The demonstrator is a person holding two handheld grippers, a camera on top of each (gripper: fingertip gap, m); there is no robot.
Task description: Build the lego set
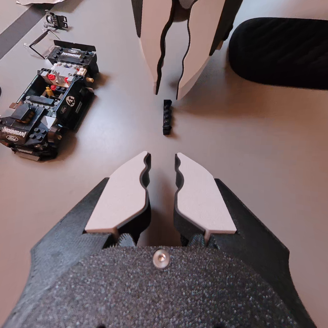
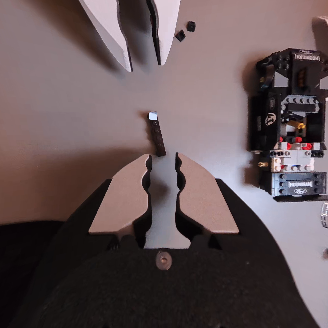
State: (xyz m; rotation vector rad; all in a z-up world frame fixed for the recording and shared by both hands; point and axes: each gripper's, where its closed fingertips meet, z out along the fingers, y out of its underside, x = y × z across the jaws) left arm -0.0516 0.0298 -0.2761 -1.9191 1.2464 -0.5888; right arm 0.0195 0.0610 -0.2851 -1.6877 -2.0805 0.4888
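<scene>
On the grey table [image 1: 230,142], a narrow black studded Lego plate [image 1: 167,117] lies between the left gripper [image 1: 163,156] and right gripper [image 2: 163,155], both parted and empty; the unfinished black Lego car [image 1: 44,106] sits beside it.

An office or meeting room is suggested by a plain grey table [image 1: 230,142] and a black padded chair [image 1: 284,56].

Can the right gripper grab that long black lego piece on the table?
Probably yes. The right gripper is open and the long black piece lies flat on the table just past its fingertips, with nothing between them. The left gripper faces it from the other end, not touching.
</scene>
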